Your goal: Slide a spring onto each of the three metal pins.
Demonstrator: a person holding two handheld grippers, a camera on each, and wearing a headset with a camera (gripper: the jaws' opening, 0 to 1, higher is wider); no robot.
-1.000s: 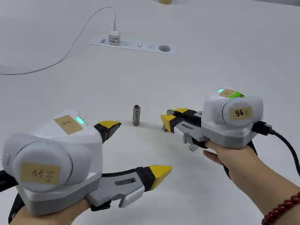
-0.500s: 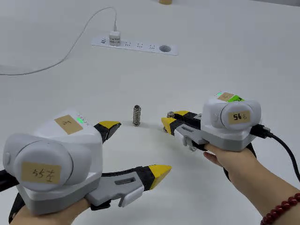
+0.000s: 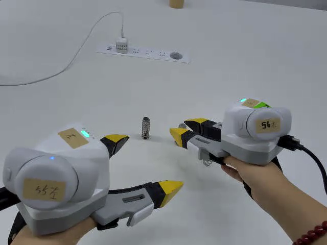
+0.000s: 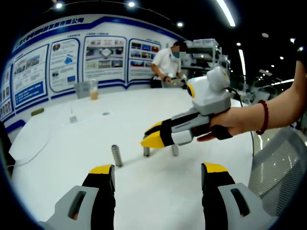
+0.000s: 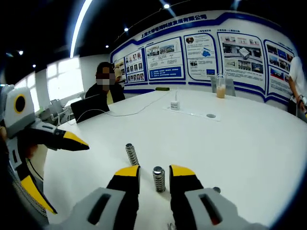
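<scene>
place: office exhibition hall | evidence: wall poster panels [image 5: 165, 60], large white table [image 3: 245, 66]

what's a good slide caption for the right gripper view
Right gripper fingers bracket a sprung pin on the white table, a second sprung pin beyond

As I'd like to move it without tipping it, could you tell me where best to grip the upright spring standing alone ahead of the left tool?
Grip the upright spring around its coils at mid-height, coming in level from the near side with a jaw on either flank. It stands slim, round and vertical, so a hold near the top would probably tip it.
</scene>
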